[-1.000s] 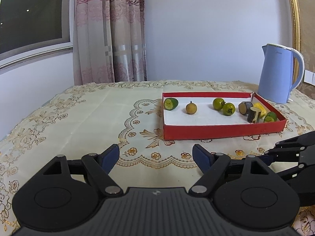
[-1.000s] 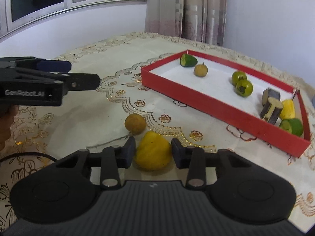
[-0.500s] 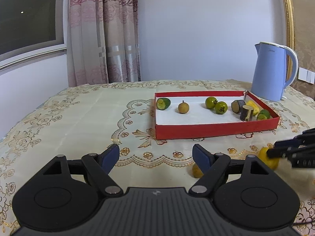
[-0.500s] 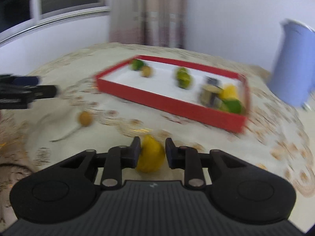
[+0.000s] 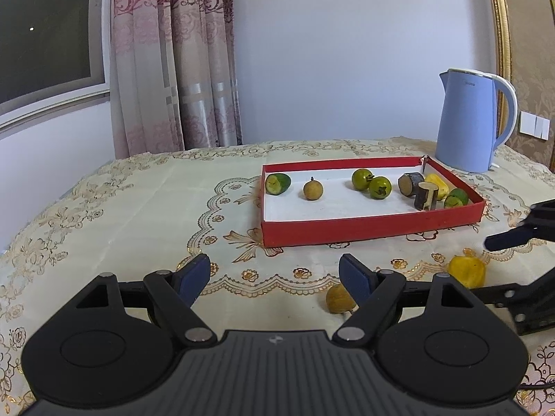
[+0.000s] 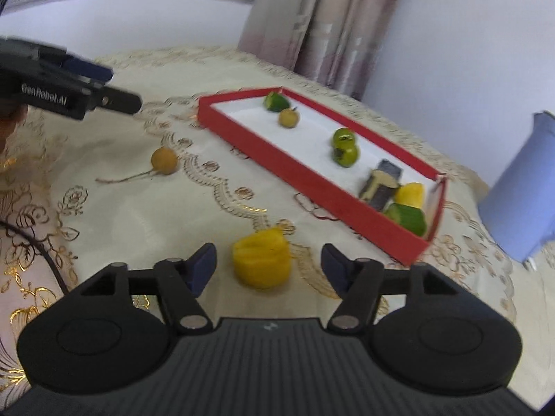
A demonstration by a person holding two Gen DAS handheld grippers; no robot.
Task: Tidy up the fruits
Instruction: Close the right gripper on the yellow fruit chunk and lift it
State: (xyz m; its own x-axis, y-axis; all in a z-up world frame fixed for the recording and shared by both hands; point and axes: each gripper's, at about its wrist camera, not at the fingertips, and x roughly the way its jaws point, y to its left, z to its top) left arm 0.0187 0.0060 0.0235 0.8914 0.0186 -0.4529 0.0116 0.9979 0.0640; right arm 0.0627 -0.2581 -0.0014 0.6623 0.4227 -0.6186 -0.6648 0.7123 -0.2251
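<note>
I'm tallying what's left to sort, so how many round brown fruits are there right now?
2. One brown fruit lies in the red box, near its left end beside a cut green piece. The other brown fruit lies on the tablecloth outside the box, its long stem trailing.

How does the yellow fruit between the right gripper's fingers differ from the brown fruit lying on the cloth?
The yellow fruit is bright yellow, lumpy and ridged; the brown fruit is tan, smooth and round. The yellow one looks bigger and shows no stem; the brown one trails a thin stem. The yellow one sits between the right gripper's just-opened jaws, untouched; the brown one lies by the left gripper. Both rest on the tablecloth, outside the red tray.
</note>
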